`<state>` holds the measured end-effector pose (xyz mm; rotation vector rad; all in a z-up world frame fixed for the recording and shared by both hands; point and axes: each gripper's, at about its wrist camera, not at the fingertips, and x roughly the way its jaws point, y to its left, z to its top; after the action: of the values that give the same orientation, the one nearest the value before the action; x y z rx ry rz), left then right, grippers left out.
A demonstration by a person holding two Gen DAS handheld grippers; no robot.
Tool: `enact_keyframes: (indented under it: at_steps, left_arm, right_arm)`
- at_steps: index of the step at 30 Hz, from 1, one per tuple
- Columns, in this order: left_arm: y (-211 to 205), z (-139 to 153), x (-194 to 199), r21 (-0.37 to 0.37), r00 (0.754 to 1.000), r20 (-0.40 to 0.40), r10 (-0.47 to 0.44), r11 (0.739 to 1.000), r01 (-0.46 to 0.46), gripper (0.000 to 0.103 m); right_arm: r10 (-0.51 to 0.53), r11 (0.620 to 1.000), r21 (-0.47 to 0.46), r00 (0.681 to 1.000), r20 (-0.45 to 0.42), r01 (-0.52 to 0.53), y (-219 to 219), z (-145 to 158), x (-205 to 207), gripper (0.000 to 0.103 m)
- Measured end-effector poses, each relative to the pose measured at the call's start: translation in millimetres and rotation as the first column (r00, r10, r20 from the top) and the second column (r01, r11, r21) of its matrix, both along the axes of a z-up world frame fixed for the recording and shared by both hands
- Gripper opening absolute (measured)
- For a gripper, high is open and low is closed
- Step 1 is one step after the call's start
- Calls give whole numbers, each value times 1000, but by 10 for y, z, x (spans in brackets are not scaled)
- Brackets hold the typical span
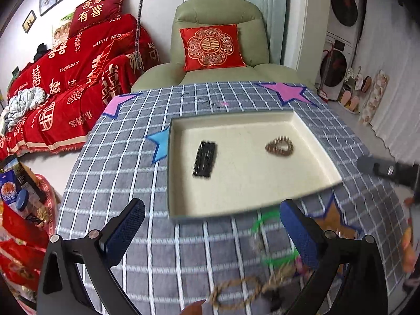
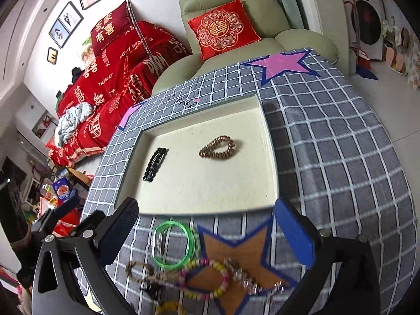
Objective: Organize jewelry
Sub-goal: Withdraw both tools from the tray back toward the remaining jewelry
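Observation:
A cream tray [image 1: 309, 141] [image 2: 267, 157] lies on the checked tablecloth and holds a black hair clip [image 1: 205, 158] [image 2: 155, 164] and a brown coiled hair tie [image 1: 279, 146] [image 2: 217, 147]. In front of the tray lies a pile of jewelry: green bangles [image 2: 173, 246] [image 1: 265, 223], a pink and yellow bead bracelet [image 2: 207, 278], a silver chain [image 2: 249, 279] and a braided rope bracelet [image 1: 236, 292] [image 2: 139, 270]. My left gripper [image 1: 212, 232] is open and empty above the pile. My right gripper [image 2: 207, 232] is open and empty over the pile.
A green armchair with a red cushion [image 1: 211, 47] stands behind the table. A sofa with red covers [image 1: 65, 84] is at the left. Star patches [image 2: 281, 64] mark the cloth. The right gripper shows at the right edge of the left wrist view [image 1: 388, 170].

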<state>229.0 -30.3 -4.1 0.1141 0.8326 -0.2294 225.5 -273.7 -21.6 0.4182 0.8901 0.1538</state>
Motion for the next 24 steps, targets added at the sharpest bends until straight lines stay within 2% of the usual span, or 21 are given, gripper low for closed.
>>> enact_keyframes:
  at_steps: [4,7,17,24]
  left_arm:
    - [72,-85,-259,31,1000,9,-14,999,13,103]
    - [135,-194,-391,44,1000,-15,-22,999,23,103]
    - [233,-495,-697,102,995,-36,-98,990,101,103]
    - [206,-673,-728,122,986,-73,-150,980,158,103]
  right_arm:
    - [-6,1000,-10,1000,13,6,-62,60,-198,103]
    - [-1,999,-43,1000,13,2,-61,60,-359,103]
    - [63,989,-126,994,-89,-74,1,-215,-743,103]
    - [110,955,-260,986,-126,-140,88,-379,-850,103]
